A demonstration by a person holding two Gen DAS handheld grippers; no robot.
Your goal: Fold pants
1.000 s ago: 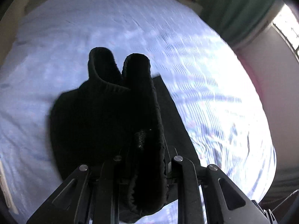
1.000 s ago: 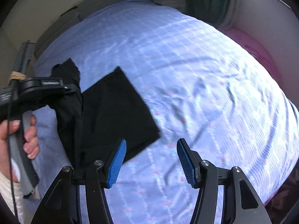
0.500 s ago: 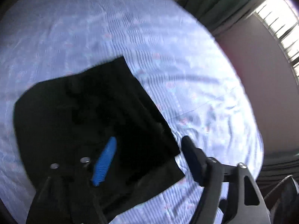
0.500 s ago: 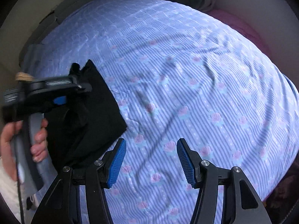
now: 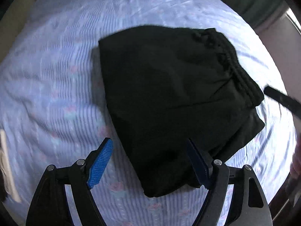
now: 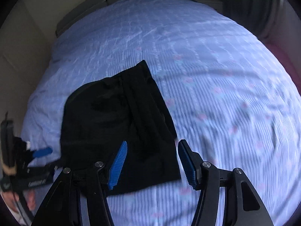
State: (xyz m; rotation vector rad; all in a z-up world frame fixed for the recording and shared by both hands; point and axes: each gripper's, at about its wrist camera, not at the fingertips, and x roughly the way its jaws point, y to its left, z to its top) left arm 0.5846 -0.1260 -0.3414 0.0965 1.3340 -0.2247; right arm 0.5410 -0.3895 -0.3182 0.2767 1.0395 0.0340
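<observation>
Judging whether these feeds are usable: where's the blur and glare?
Left wrist view: bedsheet smeared by motion at left, glare at upper right, black pants fairly sharp at the waistband. Right wrist view: sheet streaked at right, pants nearly featureless.

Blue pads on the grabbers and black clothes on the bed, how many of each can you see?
Black pants: 1, folded, lying on the striped bedsheet
Blue pads: 4, two on the left gripper, two on the right gripper
Total: 5
</observation>
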